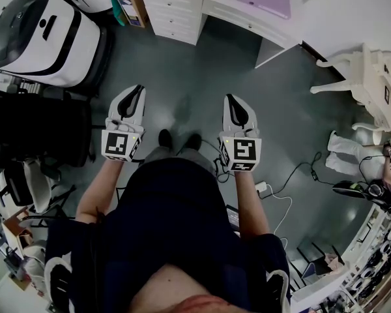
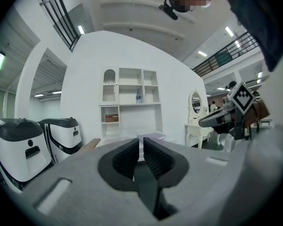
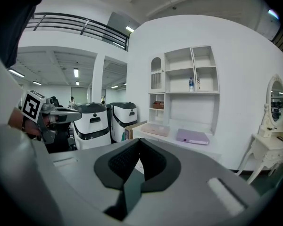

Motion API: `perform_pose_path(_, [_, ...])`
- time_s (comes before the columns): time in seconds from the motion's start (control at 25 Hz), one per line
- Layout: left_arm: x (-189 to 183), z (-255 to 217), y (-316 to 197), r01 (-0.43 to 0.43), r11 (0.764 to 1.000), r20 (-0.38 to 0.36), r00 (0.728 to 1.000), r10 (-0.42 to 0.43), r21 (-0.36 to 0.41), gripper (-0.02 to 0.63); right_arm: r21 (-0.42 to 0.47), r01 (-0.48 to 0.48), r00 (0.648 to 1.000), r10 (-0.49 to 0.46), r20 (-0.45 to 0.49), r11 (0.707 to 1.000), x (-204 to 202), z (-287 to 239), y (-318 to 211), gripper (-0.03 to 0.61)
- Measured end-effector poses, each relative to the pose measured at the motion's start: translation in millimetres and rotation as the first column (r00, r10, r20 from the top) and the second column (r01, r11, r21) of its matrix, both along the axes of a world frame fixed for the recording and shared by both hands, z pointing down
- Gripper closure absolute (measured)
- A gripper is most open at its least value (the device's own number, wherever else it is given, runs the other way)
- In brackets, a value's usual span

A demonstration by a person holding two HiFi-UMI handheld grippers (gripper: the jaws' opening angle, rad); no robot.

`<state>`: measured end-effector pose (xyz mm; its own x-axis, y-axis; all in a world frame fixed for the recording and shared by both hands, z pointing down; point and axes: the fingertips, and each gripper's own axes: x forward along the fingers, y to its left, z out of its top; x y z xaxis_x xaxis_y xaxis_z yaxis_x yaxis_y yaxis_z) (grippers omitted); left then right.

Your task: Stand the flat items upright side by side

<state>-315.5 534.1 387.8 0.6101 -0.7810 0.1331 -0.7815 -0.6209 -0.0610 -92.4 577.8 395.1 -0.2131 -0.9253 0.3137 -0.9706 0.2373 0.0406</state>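
A dark grey floor (image 1: pixel 182 70) runs up to a white desk (image 1: pixel 247 19) against a white wall, with open shelves (image 3: pixel 188 74) above it. Two flat items lie on the desktop, well apart: a purple folder (image 3: pixel 192 136) and a pink folder (image 3: pixel 154 129), both flat on their faces. The person stands back from the desk, holding both grippers level and side by side over the floor, far from the folders. The left gripper (image 1: pixel 139 89) has its jaws parted by a thin slit, with nothing between them. The right gripper (image 1: pixel 229 98) has its jaws pressed together, empty. White-and-black machines (image 1: pixel 39 34) stand to the left, and a white dressing table (image 1: pixel 362 70) to the right.
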Motion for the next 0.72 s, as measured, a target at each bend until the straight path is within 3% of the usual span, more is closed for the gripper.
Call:
perform_pose_path(0.36, [3.9, -4.3, -3.0, -0.014, 1.0, -0.003, 1.0, 0.014, -0.002, 0.475, 0.015, 0.021, 1.0, -0.021, 0.003, 1.0, 2.6, -6.0, -2.1, 0.509])
perform_pose_path(0.6, [9.1, -8.7, -7.1, -0.008, 1.0, -0.025, 1.0, 0.008, -0.003, 0.343, 0.031, 0.034, 0.999, -0.033, -0.011, 0.999, 12.2, -9.9, -5.1, 0.374])
perform_pose_path(0.72, [14.5, -12.6, -11.2, -0.001, 1.0, -0.036, 0.999, 0.001, -0.001, 0.308, 0.037, 0.039, 0.999, -0.038, -0.017, 0.999, 19.8, -11.5, -8.7, 0.346])
